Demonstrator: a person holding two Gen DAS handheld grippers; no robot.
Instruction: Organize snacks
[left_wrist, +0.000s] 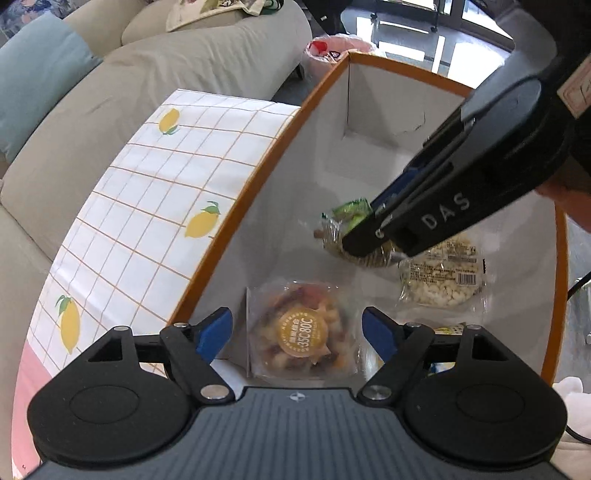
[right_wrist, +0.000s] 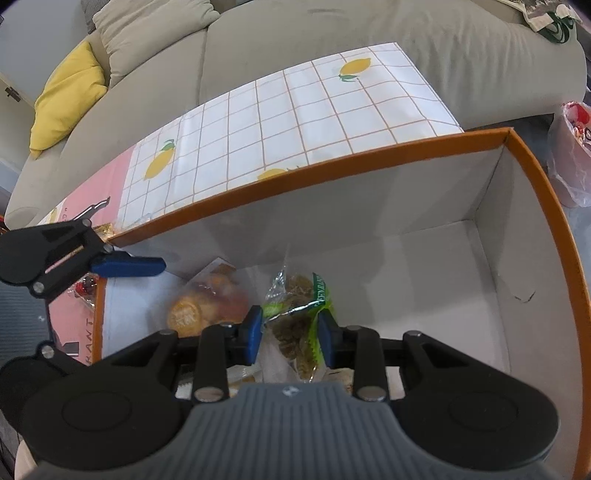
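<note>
Snack packet (right_wrist: 295, 325) with a green-edged clear wrapper sits between our right gripper (right_wrist: 290, 338) pads, which press in on its two sides; the blue fingers (right_wrist: 253, 338) stand only as far apart as the packet is wide, and we hold it low inside the orange-rimmed box (right_wrist: 546, 206). In the left wrist view the same packet (left_wrist: 345, 225) hangs at the tip of the right gripper (left_wrist: 369, 240), which reaches in from 2 o'clock.

At 10 o'clock of the held packet in the right wrist view lies a clear pack of mixed snacks with a round gold label (right_wrist: 192, 314). In the left wrist view that pack (left_wrist: 301, 334) lies on the box floor straight ahead of our left gripper (left_wrist: 297, 334), seen in the gap between its blue pads (left_wrist: 214, 334). Those stand wide apart, on either side of the pack, and hold nothing; whether they touch it we cannot tell. At 3 o'clock of the held packet rests a pack of pale puffed pieces (left_wrist: 443, 275).

Beyond the box wall at 9 o'clock lies a lemon-print grid cloth (left_wrist: 147, 206), and past it a grey sofa (left_wrist: 155, 66).
</note>
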